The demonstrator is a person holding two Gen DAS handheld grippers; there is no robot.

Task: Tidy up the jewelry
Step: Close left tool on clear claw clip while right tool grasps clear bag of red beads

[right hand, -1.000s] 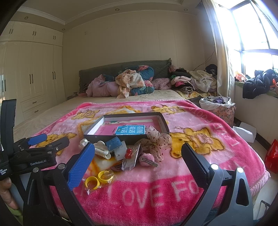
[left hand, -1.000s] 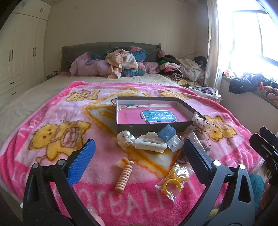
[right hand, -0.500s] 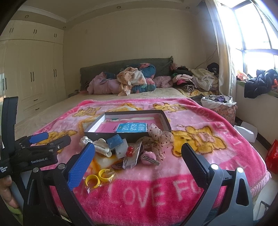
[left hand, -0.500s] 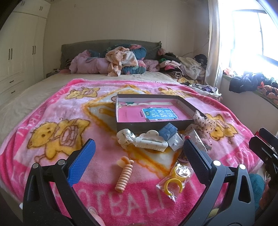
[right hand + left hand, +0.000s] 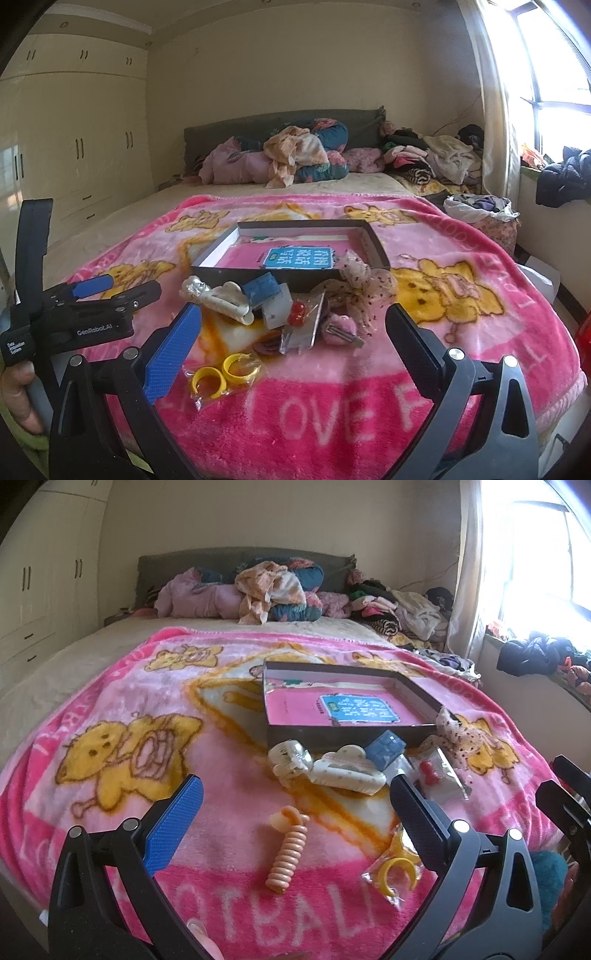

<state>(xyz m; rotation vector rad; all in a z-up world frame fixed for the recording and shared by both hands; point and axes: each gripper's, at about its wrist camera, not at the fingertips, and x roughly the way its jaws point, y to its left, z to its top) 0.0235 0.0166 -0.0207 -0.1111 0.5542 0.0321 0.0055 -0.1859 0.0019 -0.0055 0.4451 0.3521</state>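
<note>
A shallow dark box with a pink lining lies on the pink blanket. In front of it lie a white claw clip, a small blue box, a bag with red beads, a dotted bow and a pink hair clip. An orange coil hair tie and a bag of yellow rings lie nearest. My left gripper is open and empty above the coil tie. My right gripper is open and empty before the pile.
Piled clothes lie at the headboard and along the right side of the bed. Wardrobes stand left. A window and a filled bag are on the right. The left gripper shows in the right wrist view.
Both grippers have moved a little forward and lower toward the pile. Both stay open and nothing on the blanket has moved.
</note>
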